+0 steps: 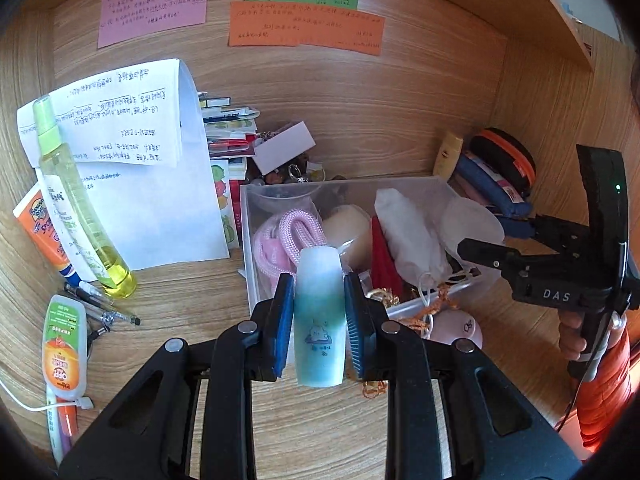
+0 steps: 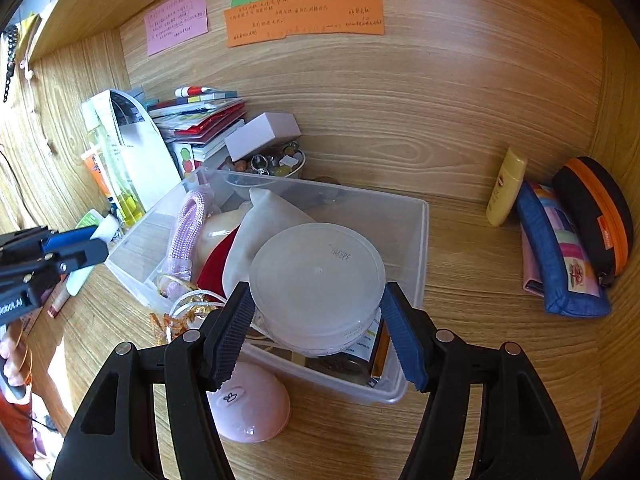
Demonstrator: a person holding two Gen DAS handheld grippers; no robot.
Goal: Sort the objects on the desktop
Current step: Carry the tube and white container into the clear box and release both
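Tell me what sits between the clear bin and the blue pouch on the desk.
Only bare desk lies between the clear bin and the blue pouch; the right wrist view shows it. The yellow tube stands farther back.
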